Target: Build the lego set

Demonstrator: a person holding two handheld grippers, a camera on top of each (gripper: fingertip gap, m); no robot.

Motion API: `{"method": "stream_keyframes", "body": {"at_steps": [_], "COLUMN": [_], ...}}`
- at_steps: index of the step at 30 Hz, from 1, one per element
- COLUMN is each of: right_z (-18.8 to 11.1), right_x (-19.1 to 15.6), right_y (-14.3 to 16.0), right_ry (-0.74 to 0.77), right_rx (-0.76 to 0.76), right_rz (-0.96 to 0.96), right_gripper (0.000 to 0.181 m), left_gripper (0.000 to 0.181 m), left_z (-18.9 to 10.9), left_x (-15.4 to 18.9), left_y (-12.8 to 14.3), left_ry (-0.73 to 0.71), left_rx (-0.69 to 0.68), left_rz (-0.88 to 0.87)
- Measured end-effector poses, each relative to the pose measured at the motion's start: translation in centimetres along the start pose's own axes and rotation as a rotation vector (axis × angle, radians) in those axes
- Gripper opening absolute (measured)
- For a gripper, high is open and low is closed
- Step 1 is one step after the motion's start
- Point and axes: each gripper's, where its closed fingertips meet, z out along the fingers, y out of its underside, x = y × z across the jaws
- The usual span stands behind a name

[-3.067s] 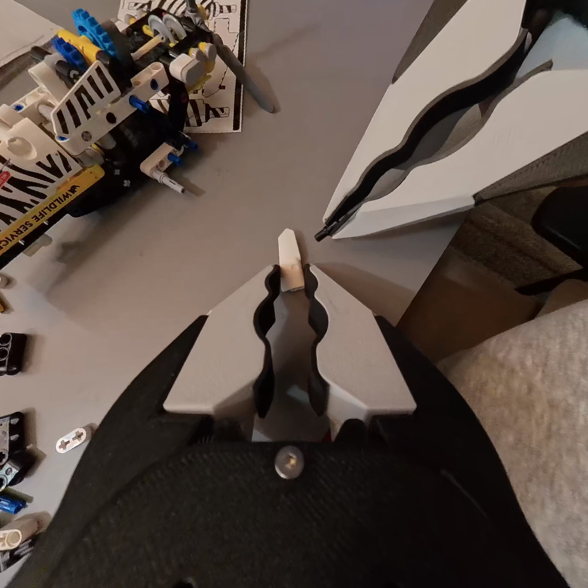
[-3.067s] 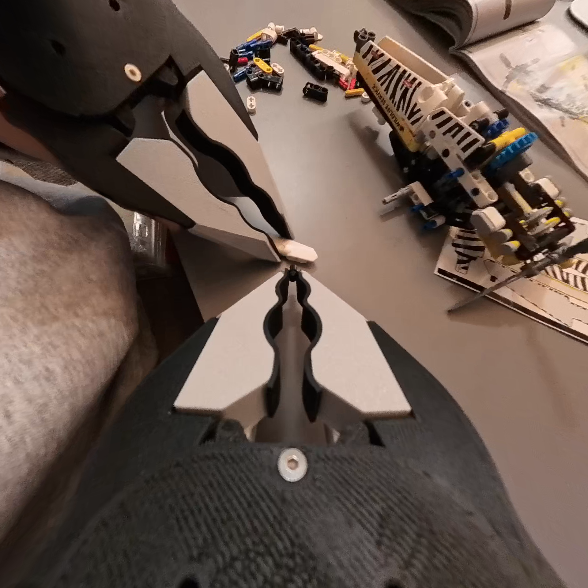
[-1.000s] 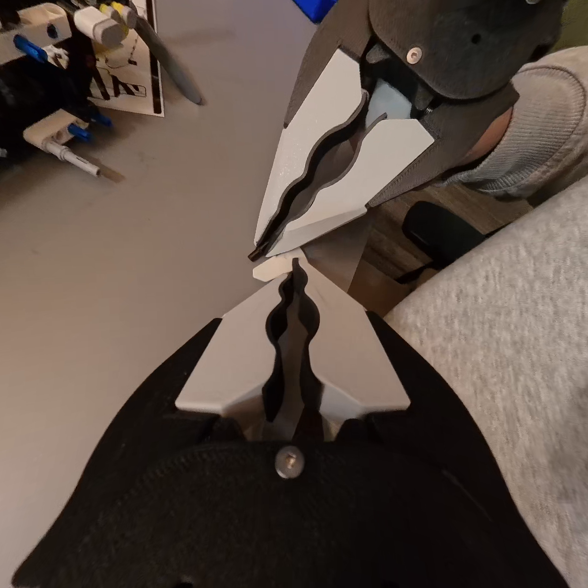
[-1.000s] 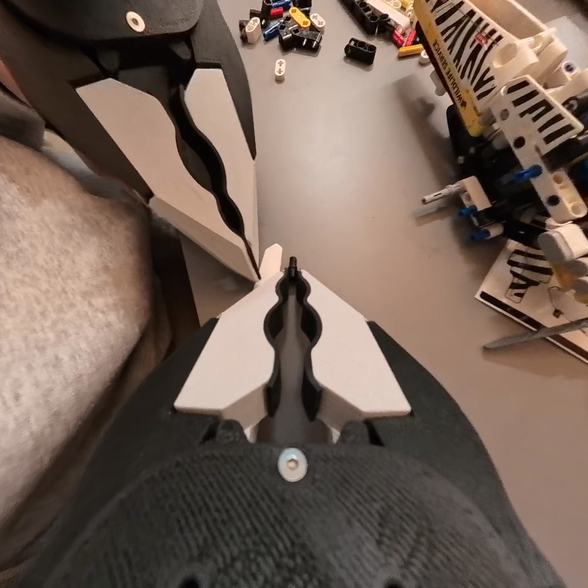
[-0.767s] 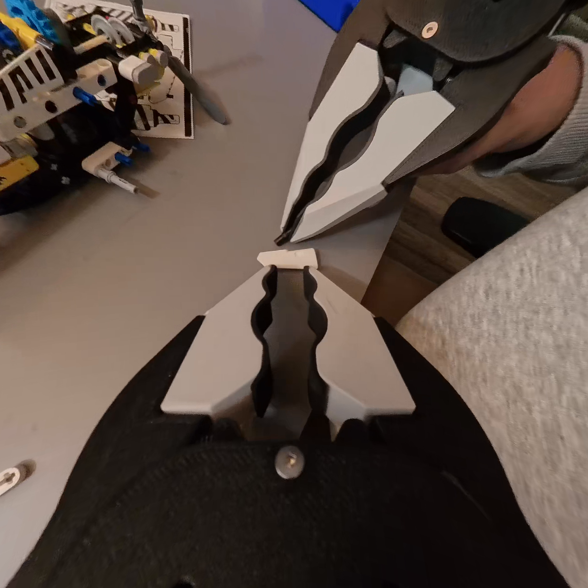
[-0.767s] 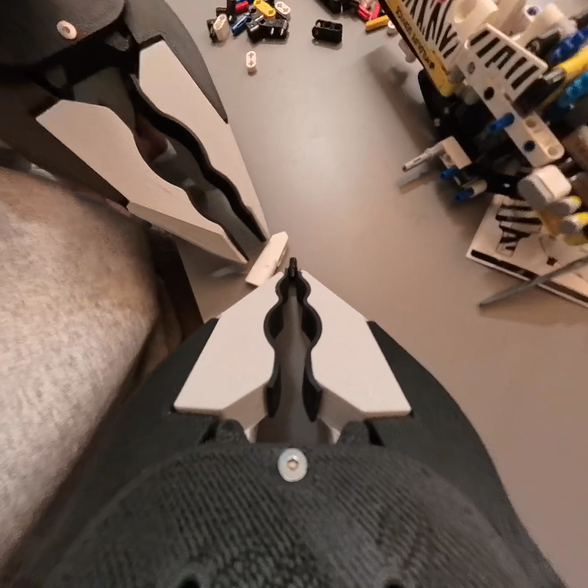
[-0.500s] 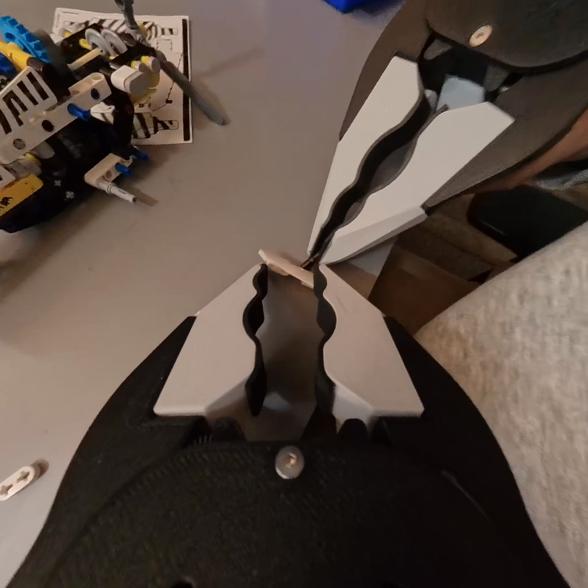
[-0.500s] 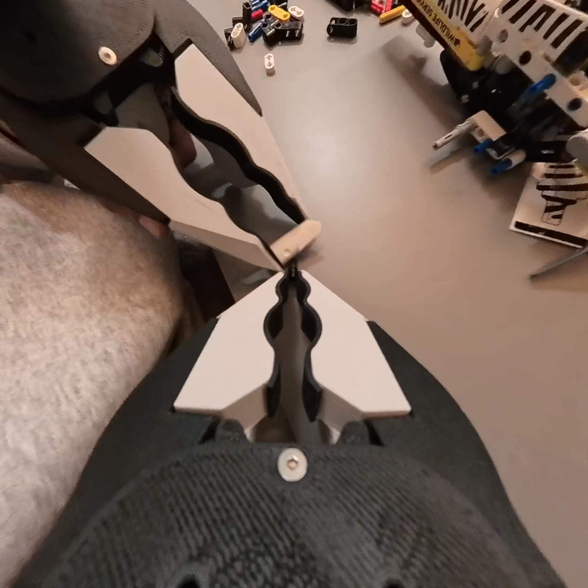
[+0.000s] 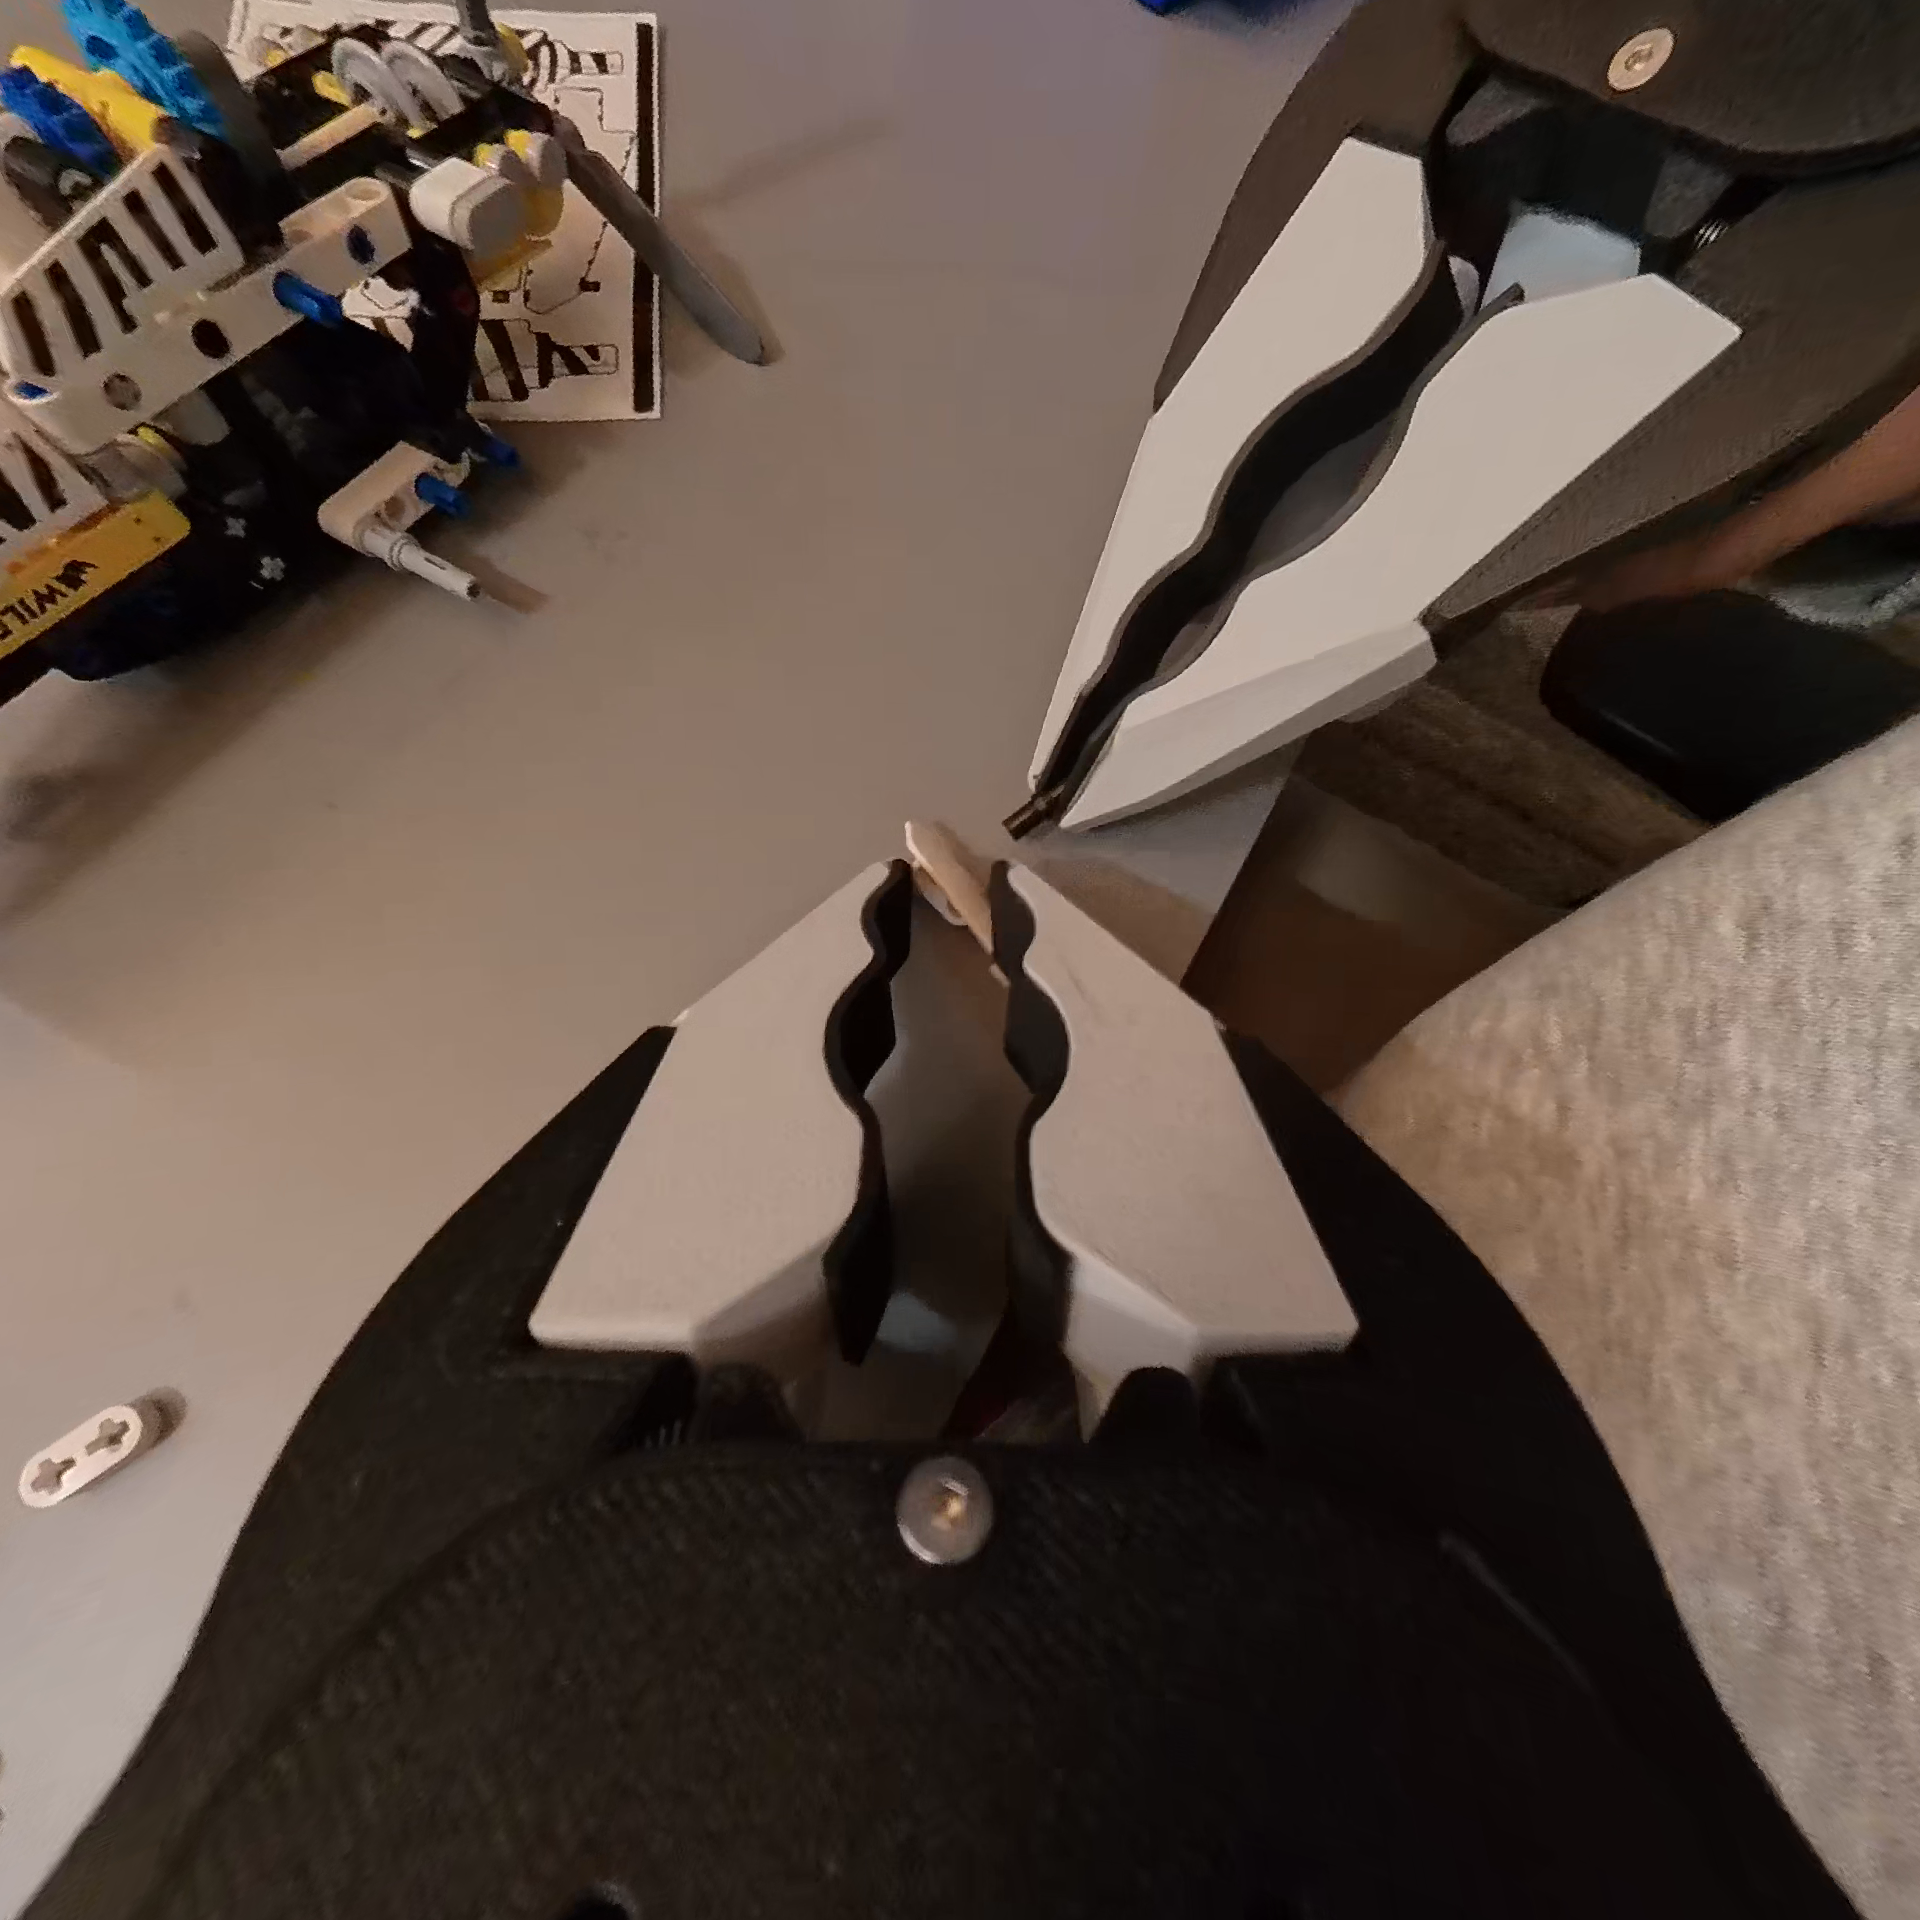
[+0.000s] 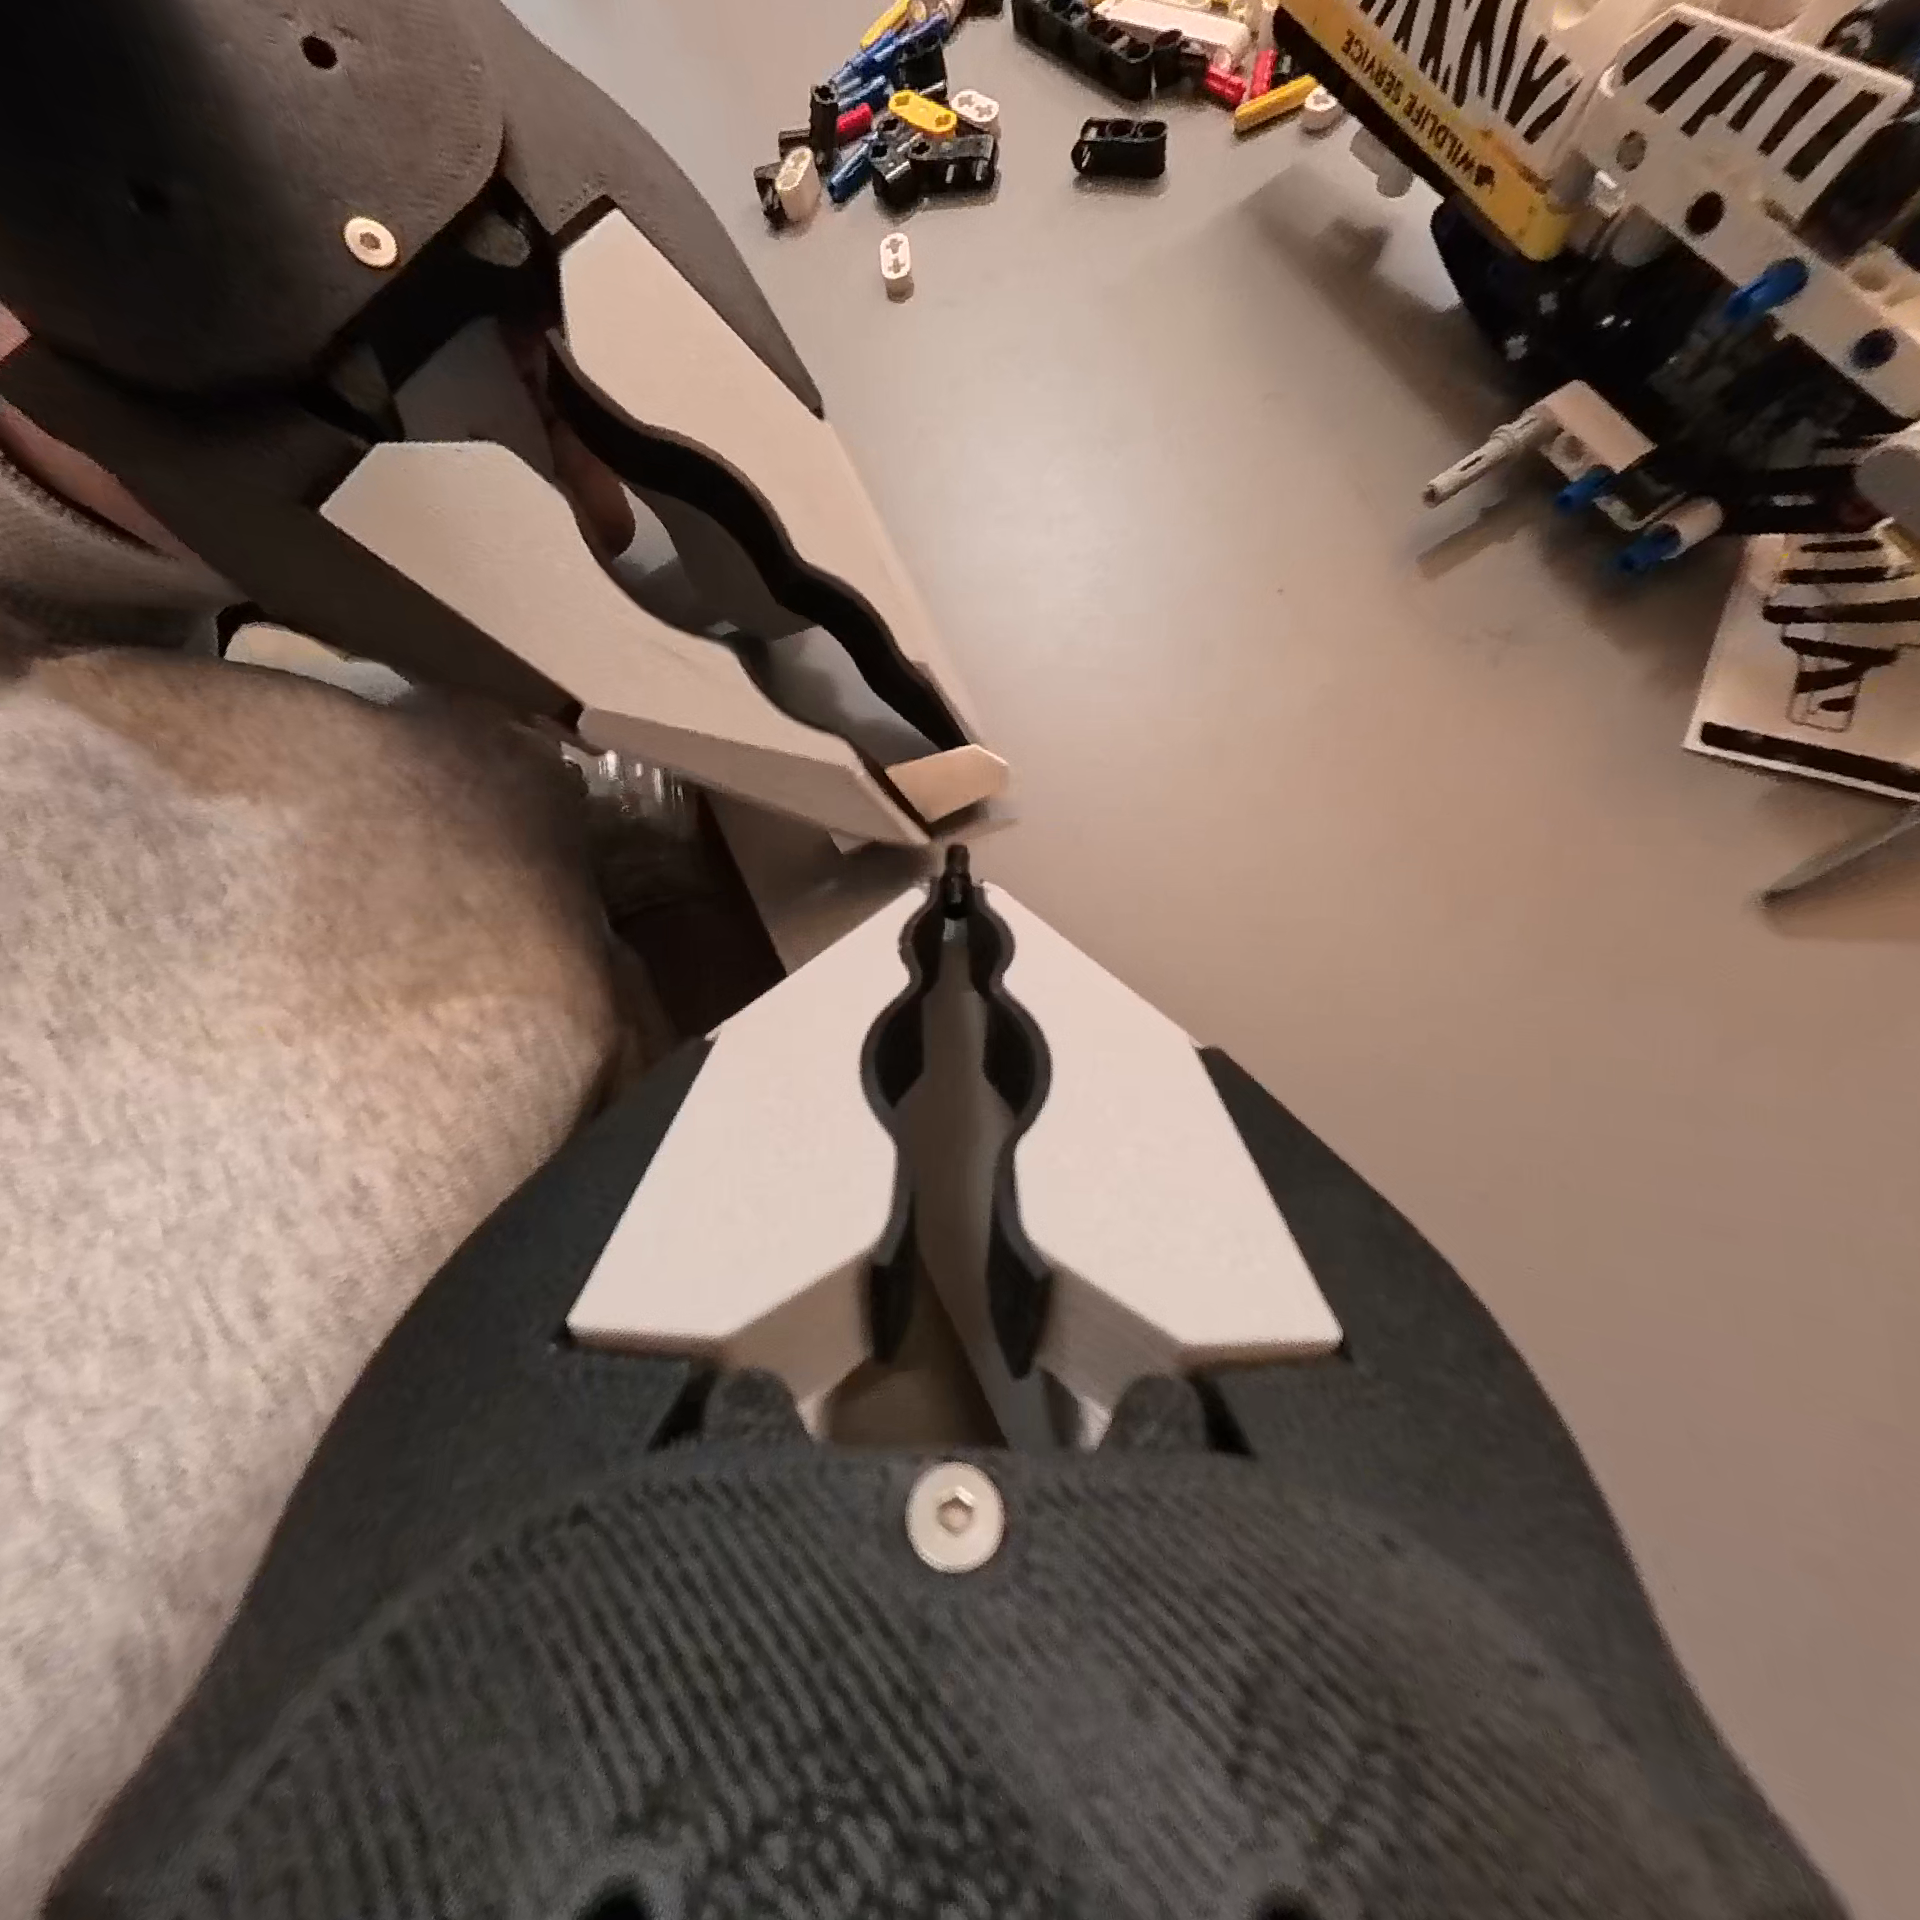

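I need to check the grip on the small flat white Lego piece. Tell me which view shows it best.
The right wrist view: the small flat white Lego piece shows its broad face, pinched at the left gripper tip. The left wrist view shows only a thin edge of it between that gripper's fingers.

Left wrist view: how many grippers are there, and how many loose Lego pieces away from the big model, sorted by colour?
Grippers: 2, the left gripper and the right gripper
White pieces: 2, a white piece in the left gripper and a flat piece lying on the table
Black pieces: 1, a black pin in the right gripper
Total: 5
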Motion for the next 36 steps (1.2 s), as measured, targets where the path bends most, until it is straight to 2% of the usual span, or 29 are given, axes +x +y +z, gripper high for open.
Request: {"method": "stream_keyframes", "body": {"at_steps": [2, 8, 11, 17, 26, 30, 36], "right_z": [-0.1, 0.0, 0.0, 0.2, -0.2, -0.3, 0.0], "right_x": [0.1, 0.0, 0.1, 0.2, 0.2, 0.1, 0.8], "right_y": [0.0, 0.1, -0.1, -0.8, -1.0, -1.1, -0.5], "right_ry": [0.001, 0.0, 0.002, -0.005, 0.002, 0.003, 0.052], "right_rx": [0.008, 0.028, 0.04, 0.066, 0.086, 0.103, 0.052], "right_rz": [0.01, 0.024, 0.029, 0.024, 0.023, 0.029, -0.016], "right_gripper": [0.002, 0.002, 0.002, 0.002, 0.002, 0.002, 0.002], "left_gripper": [0.014, 0.026, 0.023, 0.03, 0.016, 0.015, 0.015], "left_z": [-0.2, -2.1, -3.0, -1.9, -1.6, -1.8, -3.6], "left_x": [-0.8, -3.7, -2.9, -2.0, -1.6, -1.0, 1.0], "left_y": [0.1, 0.1, -0.3, 1.5, 1.5, 1.5, -1.1], "left_ry": [-0.046, -0.193, -0.166, -0.191, -0.231, -0.131, 0.274], "left_rx": [0.003, 0.027, 0.068, -0.011, -0.04, -0.011, 0.183], "left_rz": [-0.005, -0.023, -0.025, 0.011, 0.147, 0.037, -0.393]}}
